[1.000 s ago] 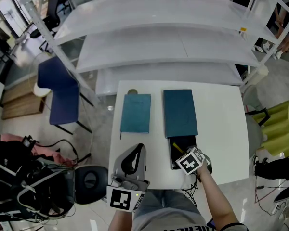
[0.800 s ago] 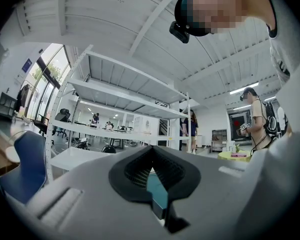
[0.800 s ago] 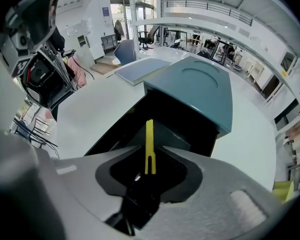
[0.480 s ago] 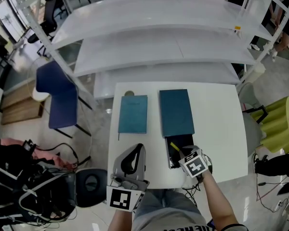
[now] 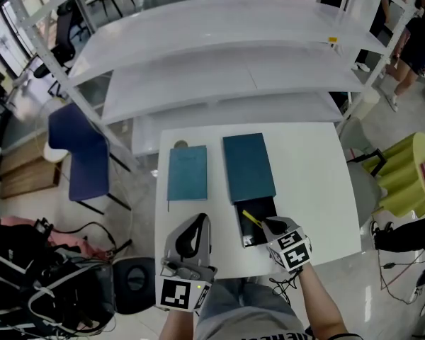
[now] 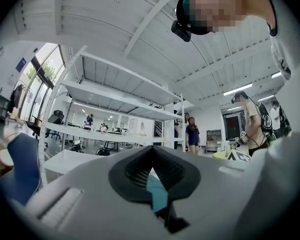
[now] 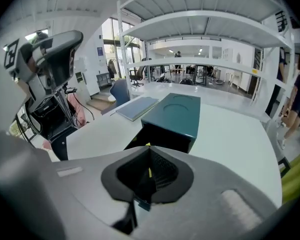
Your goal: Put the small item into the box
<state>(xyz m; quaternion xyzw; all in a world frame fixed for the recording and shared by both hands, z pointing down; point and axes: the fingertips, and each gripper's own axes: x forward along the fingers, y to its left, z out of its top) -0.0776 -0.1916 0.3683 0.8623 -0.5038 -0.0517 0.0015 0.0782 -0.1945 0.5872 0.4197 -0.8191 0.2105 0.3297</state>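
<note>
A teal box [image 5: 248, 167] lies on the white table [image 5: 319, 190] with its black drawer [image 5: 258, 231] pulled out toward me. My right gripper [image 5: 271, 226] hovers at the drawer's near right corner, shut on a thin yellow stick [image 5: 251, 218] that points out over the open drawer. In the right gripper view the yellow stick [image 7: 149, 172] shows as a sliver between the shut jaws, with the teal box [image 7: 176, 115] just ahead. My left gripper [image 5: 191, 238] stands at the table's front edge, pointing up, shut on nothing.
A flat teal lid or notebook [image 5: 186, 173] lies left of the box. White shelving [image 5: 227, 62] rises behind the table. A blue chair [image 5: 81, 154] is at the left, a yellow-green stool [image 5: 404, 172] at the right. People stand in the room beyond.
My right gripper has drawn back a little toward me and to the right, still gripping the yellow stick over the drawer. The left gripper has stayed put; the head view shifted.
</note>
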